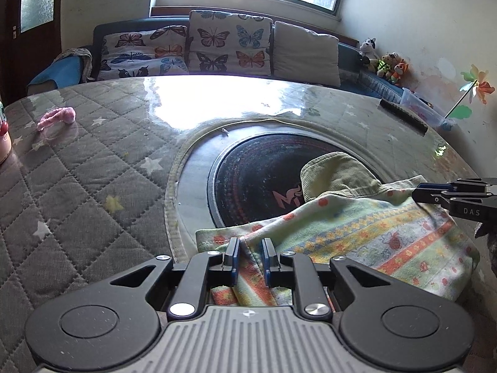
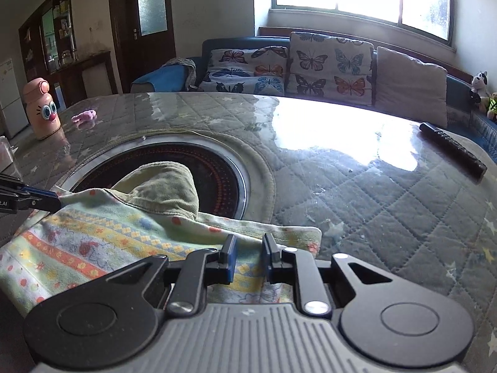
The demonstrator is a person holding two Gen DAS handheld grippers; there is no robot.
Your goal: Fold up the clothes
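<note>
A round table (image 1: 93,171) carries a quilted grey cover under clear film, with a dark round hotplate (image 1: 257,180) set in its centre. At the left edge stands a pink bottle (image 2: 42,108); just beside it, toward the centre, lies a pink toy (image 1: 57,118). The garment (image 1: 357,233), striped with small prints and lined in green corduroy, lies at the near edge, its hood lapping over the hotplate. The left gripper (image 1: 250,255) sits at the garment's left end. Its fingers stand slightly apart with a fold of cloth between them; the pads do not clearly press on it. The right gripper (image 2: 248,255) sits at the garment's right end in the same state: fingers slightly apart, cloth between, no clear clamp. A black remote (image 2: 452,152) lies near the right edge. A sofa (image 1: 102,31) with butterfly cushions (image 1: 230,43) stands beyond the far edge.
</note>
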